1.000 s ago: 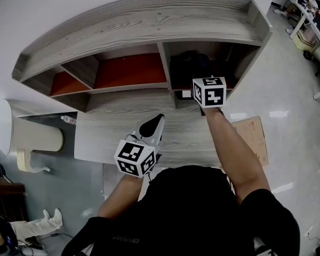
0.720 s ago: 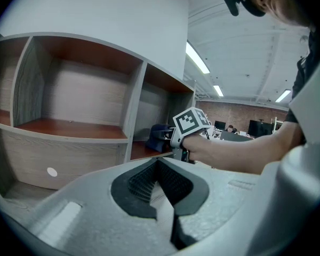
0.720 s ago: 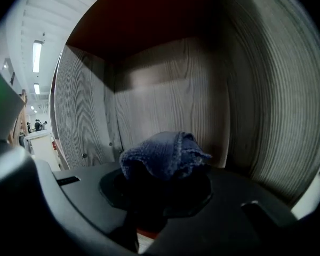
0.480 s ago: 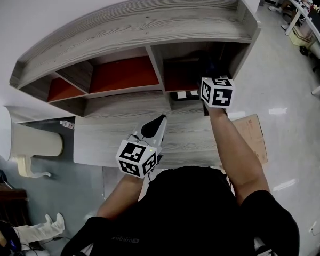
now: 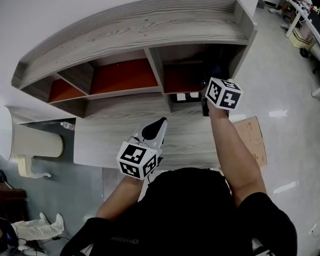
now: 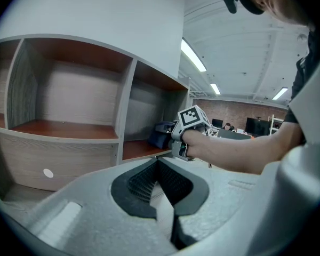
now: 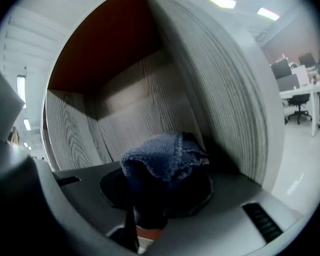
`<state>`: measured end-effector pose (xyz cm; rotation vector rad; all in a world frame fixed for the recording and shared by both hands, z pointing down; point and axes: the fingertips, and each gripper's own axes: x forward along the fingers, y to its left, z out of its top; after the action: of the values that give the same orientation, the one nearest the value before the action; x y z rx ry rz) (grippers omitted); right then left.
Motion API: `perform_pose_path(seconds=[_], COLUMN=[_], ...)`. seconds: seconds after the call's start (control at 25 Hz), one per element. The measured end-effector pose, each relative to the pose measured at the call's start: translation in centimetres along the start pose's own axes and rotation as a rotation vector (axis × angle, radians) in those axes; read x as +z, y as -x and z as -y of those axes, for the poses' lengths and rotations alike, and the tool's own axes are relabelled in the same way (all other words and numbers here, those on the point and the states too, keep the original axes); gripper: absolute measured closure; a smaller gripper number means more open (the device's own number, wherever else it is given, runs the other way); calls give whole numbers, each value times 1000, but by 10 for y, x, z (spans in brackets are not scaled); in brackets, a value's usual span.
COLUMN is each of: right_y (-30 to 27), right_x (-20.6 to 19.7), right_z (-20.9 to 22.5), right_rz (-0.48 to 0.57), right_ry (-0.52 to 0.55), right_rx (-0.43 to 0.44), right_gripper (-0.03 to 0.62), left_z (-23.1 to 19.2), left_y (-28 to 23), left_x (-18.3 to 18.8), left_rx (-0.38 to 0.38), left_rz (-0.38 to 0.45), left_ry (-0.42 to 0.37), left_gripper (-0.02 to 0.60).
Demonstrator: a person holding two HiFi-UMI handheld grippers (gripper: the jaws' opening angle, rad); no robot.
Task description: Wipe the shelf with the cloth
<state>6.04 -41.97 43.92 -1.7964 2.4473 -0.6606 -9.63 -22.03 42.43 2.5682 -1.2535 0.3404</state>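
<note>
Where the right gripper (image 7: 152, 199) reaches into the right-hand compartment (image 5: 192, 74) of the shelf (image 5: 133, 28), its jaws are clamped on the blue cloth (image 7: 165, 156), which bunches up over and ahead of the jaw tips. The cloth sits close to the shelf's right side wall (image 7: 218, 89); the back panel and left divider stand farther off, leaving open room that way. Contact with the compartment floor cannot be told. The left gripper (image 6: 159, 164) is in front of the shelf, over the desk top (image 5: 112, 137), jaws closed together on nothing.
</note>
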Motion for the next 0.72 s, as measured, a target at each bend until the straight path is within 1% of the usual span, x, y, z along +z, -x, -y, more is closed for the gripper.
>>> perform_pose_path(seconds=[0.08,0.24,0.48,0.56,0.6,0.72], right_y=[1,2,2,3,4,7], right_x=[4,10,13,14,16,23], right_z=[0,4,11,13,14,9], right_rz=[31,71,114,126,130,142], right_ry=[-103,-357,-618,-679,-692,-690], right_rx=[29,81,135,146,150,163], right_gripper=[490,490,490,490,490,490], left_z=[1,-1,-3,-3,-2,-2], left_y=[1,3,5,6,6,6], left_x=[0,1,0,1,1,2], left_rx=[0,7,10,9,9,6], left_rz=[0,3,4,5,6,8], left_ry=[-1,0,1,0,0,0], left_gripper=[573,572,572,572,573,573])
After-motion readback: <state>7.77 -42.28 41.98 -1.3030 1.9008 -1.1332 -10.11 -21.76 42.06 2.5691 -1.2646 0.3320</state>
